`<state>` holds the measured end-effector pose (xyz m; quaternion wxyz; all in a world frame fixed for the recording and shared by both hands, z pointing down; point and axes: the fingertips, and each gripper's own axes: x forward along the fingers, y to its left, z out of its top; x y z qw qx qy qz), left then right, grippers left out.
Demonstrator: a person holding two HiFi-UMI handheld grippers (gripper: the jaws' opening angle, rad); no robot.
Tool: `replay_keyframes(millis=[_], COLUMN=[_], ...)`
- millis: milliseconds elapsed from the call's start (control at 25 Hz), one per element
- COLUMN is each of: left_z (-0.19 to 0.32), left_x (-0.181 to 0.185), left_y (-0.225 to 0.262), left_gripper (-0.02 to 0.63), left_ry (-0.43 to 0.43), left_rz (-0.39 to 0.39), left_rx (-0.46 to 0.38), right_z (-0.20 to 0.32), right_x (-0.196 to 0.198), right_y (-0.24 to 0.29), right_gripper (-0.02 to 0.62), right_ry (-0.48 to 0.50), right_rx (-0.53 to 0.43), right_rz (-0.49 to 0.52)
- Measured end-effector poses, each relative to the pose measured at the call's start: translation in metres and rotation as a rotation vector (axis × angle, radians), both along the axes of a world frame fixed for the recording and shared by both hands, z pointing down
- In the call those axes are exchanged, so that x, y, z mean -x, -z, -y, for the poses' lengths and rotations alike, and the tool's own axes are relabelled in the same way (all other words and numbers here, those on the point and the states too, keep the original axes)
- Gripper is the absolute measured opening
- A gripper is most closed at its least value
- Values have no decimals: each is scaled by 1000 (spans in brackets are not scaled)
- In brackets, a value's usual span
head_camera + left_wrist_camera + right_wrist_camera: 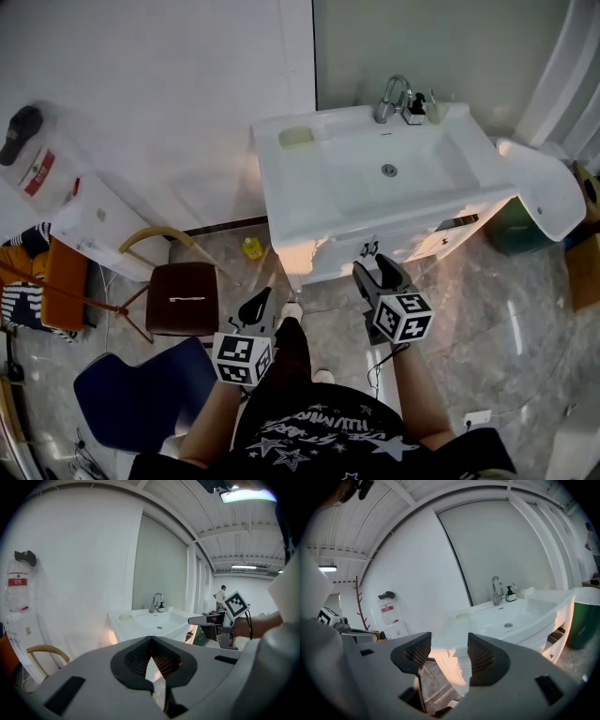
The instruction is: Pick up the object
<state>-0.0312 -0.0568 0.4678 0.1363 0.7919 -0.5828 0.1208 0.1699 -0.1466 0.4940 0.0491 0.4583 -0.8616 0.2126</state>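
Left hand-held gripper (pixel 260 305) is closed and empty. Right hand-held gripper (pixel 373 272) is open and empty. Nothing is picked up yet. Farther off, green soap (pixel 296 137), maybe the object, lies on the sink (pixel 281 202).

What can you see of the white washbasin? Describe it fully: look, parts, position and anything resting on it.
The washbasin is white, glossy and ceramic-looking, broadly rectangular, set with its back against the wall. Its shallow bowl holds nothing and has a round metal drain in the middle. A chrome tap rises from the back rim, with a small dark-topped bottle right beside it. A pale green soap bar lies on the back left corner.
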Motion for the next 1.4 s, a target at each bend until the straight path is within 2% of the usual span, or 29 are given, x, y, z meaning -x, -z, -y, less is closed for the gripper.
replay_keyframes(millis=[240, 360, 720, 1080, 1400], left_z=[76, 119, 244, 329, 373], left_x=[28, 43, 100, 146, 169], left_y=[-10, -19, -30, -53, -76], left_gripper=[17, 17, 17, 17, 17], left_ry=[-8, -14, -30, -13, -4], left_rz=[-26, -47, -72, -74, -95], left_rx=[2, 17, 59, 102, 140], right_z=[69, 112, 247, 357, 421], right_x=[32, 51, 129, 200, 255], right_y=[-4, -9, -19, -43, -79], right_gripper=[245, 245, 245, 245, 200], right_ry=[2, 0, 35, 67, 94], right_rx=[1, 1, 28, 33, 76], right_rz=[-34, -88, -173, -239, -299])
